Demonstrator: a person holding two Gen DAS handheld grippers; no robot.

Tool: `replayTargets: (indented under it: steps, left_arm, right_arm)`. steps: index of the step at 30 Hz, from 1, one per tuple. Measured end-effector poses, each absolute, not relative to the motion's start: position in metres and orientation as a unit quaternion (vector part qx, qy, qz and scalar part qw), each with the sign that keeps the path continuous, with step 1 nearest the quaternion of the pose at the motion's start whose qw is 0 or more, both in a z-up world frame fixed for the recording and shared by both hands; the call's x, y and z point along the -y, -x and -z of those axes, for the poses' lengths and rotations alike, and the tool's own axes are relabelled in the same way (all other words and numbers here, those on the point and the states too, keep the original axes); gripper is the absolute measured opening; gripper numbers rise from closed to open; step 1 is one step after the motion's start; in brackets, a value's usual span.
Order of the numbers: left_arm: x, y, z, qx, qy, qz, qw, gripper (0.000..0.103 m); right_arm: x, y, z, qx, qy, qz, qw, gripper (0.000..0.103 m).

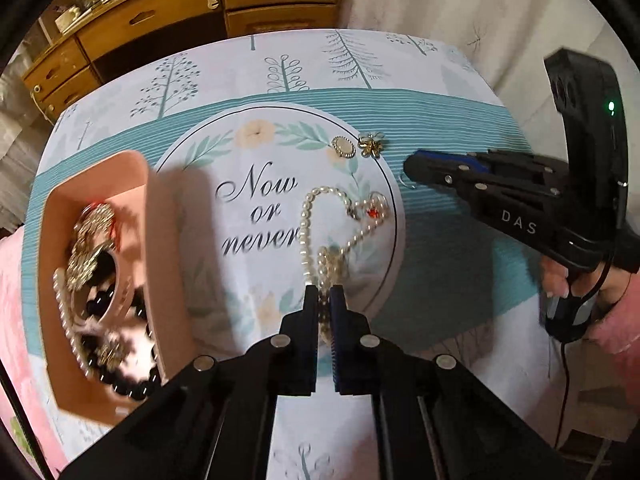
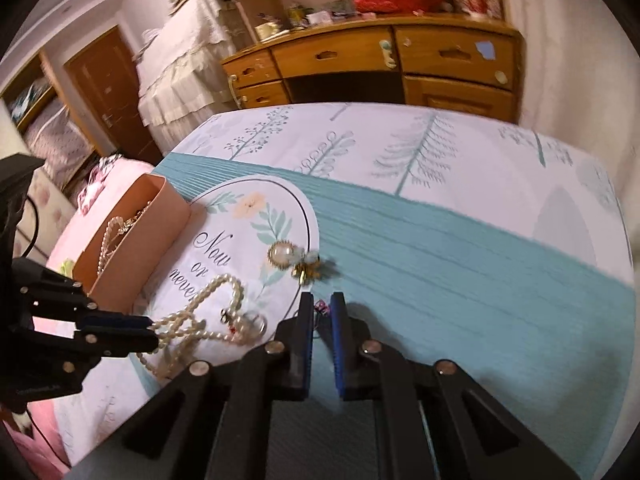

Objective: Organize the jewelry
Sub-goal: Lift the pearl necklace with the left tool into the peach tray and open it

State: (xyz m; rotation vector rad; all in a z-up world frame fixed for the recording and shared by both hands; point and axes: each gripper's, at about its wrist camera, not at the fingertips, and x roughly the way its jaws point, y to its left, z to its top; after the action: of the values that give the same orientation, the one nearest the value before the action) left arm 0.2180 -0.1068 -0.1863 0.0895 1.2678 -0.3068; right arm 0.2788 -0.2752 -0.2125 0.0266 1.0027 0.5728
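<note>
**Pearls pinched, small piece caught**

Closest to us, the left gripper (image 1: pixel 324 294) has its jaws clenched on the pearl necklace (image 1: pixel 308 232), whose long axis runs from the jaws toward 12 o'clock across the round printed panel of the cloth-covered table (image 1: pixel 440 272). At 9 o'clock our pink box (image 1: pixel 120 176) holds beads and pearls, blurred. Two brooches (image 1: pixel 358 146) sit at 1 o'clock near the panel's rim. Our right gripper (image 2: pixel 322 306) pinches a tiny reddish piece (image 2: pixel 321 307), too small to identify. Open teal cloth stretches toward 3 o'clock.
</note>
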Motion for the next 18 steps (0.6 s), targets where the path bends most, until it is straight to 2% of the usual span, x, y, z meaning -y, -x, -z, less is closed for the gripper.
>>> replayTargets:
  steps: [9,18]
  left_arm:
    - [0.09,-0.195,0.137,-0.585,-0.015,0.135,0.8,0.003]
    - [0.074,-0.192,0.051,-0.561,-0.029,0.14,0.816,0.003]
  right_arm:
    - [0.282,-0.232,0.205,-0.505,-0.103,-0.246,0.821,0.008]
    - [0.267,-0.194,0.173,-0.495,-0.13,-0.249,0.822,0.008]
